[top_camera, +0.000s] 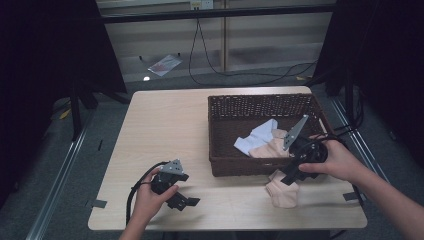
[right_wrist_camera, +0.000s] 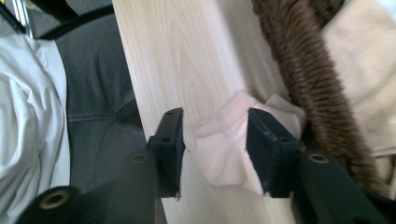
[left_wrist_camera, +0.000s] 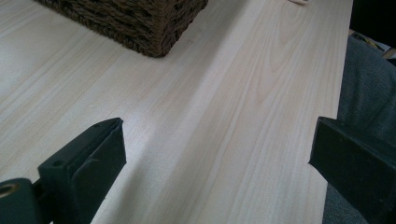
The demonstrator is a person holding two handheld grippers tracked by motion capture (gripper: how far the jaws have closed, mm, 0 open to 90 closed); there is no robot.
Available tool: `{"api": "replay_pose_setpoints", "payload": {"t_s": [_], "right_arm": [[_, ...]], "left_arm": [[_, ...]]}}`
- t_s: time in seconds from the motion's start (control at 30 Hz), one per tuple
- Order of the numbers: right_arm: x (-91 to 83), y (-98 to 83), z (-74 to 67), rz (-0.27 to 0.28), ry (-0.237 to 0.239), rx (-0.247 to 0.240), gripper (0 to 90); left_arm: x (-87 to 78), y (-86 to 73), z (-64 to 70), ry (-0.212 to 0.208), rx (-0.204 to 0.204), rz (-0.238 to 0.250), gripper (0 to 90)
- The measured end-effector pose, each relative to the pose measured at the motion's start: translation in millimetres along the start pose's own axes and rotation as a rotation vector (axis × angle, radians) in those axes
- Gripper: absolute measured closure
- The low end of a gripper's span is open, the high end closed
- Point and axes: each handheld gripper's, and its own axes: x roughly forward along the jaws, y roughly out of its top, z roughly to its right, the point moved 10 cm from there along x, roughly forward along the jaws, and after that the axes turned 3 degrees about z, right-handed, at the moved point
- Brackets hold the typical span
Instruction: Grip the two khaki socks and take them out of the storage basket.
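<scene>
On the pale wood-grain table [top_camera: 165, 125], a dark woven wicker basket [top_camera: 240, 107] sits at two o'clock, holding white cloth [top_camera: 257, 137] and peach cloth [top_camera: 275, 147]. Grey carpet and black cables lie beyond. At five o'clock, a soft pink sock [top_camera: 282, 192] lies crumpled against the basket's near wall, the right gripper [right_wrist_camera: 215, 135] spread around it. At seven o'clock, the left gripper [top_camera: 182, 199] gapes wide over bare wood.

One wooden table [top_camera: 165, 125] holds one brown wicker basket [top_camera: 220, 107]. Two peach cloths show, one in the basket [top_camera: 270, 148] and one on the table [top_camera: 282, 192], plus one white cloth [top_camera: 256, 138]. Two grippers are held, left [top_camera: 182, 199] and right [top_camera: 292, 176].
</scene>
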Motion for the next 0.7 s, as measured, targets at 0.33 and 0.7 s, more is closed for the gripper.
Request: {"api": "replay_pose_setpoints", "payload": {"t_s": [0.33, 0.7], "right_arm": [[-38.4, 19.0, 10.4, 0.077, -0.059, 0.048, 32.3], [-50.8, 27.5, 50.5, 0.101, -0.169, 0.148, 17.6]], "left_arm": [[1.1, -0.1, 0.1, -0.002, -0.002, -0.002, 3.2], [0.2, -0.8, -1.6, 0.003, 0.002, -0.007, 3.2]]}}
